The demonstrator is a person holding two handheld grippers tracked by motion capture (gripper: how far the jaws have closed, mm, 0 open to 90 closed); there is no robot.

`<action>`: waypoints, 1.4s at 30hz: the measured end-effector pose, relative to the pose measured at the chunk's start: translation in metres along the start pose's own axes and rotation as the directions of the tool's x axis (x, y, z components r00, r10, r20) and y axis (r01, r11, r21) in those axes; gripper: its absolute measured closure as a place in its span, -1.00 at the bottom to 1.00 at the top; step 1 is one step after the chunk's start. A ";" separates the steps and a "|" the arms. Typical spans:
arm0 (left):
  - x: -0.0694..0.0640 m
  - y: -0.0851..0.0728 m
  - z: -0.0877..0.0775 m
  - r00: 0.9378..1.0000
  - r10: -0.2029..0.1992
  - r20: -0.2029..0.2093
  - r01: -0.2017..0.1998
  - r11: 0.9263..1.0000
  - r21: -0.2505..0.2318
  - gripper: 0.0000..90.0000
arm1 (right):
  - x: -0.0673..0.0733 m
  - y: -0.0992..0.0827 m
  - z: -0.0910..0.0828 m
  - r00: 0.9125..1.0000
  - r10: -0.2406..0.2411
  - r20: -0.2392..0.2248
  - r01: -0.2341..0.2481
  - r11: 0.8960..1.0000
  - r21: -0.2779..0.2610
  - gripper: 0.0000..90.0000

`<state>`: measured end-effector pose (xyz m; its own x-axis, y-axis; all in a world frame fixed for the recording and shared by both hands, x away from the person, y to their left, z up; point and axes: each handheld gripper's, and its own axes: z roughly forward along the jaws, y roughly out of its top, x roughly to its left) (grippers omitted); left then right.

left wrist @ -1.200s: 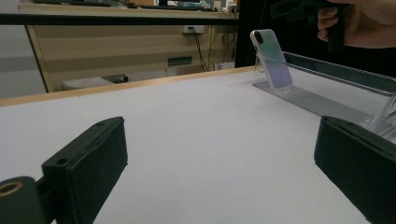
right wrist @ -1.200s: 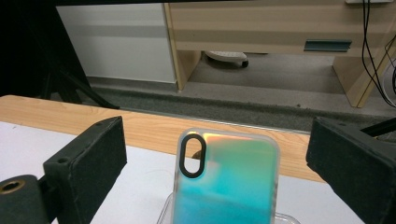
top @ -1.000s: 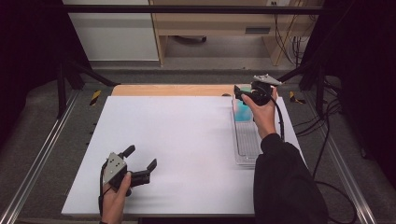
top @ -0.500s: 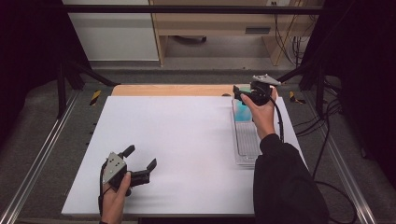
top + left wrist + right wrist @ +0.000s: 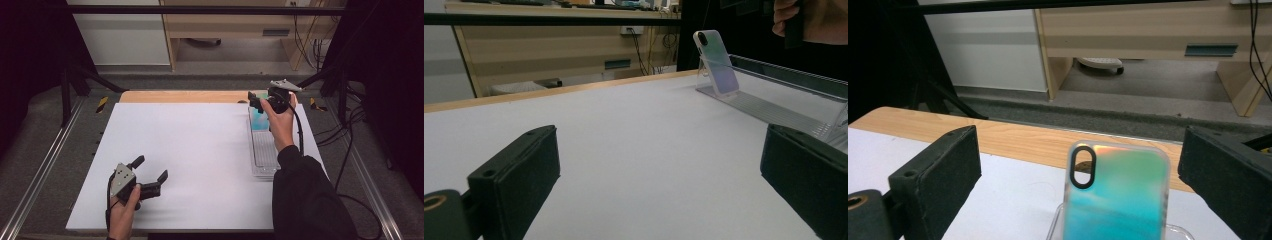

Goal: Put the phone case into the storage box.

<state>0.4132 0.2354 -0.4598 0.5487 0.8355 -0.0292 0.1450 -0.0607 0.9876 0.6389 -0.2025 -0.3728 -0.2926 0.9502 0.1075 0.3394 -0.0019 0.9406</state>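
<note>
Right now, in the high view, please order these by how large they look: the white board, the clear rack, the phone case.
1. White board, by far the largest.
2. Clear rack, a narrow strip along the board's right side.
3. Phone case, smallest; the right gripper partly covers it.

only the clear rack (image 5: 264, 150) and its phone case (image 5: 258, 119) interrupt the white tabletop (image 5: 200, 150).

Grey carpet floor (image 5: 210, 77), wooden desk (image 5: 240, 22) behind, white cabinet (image 5: 120, 35) left, cables (image 5: 312, 35) right
</note>
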 end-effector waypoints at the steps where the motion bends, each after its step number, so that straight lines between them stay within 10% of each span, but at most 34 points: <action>1: 0.000 0.000 0.000 1.000 -0.002 -0.001 0.002 1.000 -0.001 -0.96 | 0.001 0.001 -0.001 1.000 0.001 -0.003 -0.001 1.000 0.000 -0.91; 42: -0.002 -0.001 0.000 1.000 0.013 0.000 -0.013 1.000 0.012 -0.96 | 0.017 -0.004 -0.060 0.997 -0.027 -0.076 0.025 0.999 -0.024 -0.91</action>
<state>0.4120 0.2337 -0.4613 0.5509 0.8344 -0.0166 0.1477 -0.0779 0.9860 0.5794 -0.2051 -0.3552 -0.3691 0.9233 0.1060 0.3102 0.0148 0.9506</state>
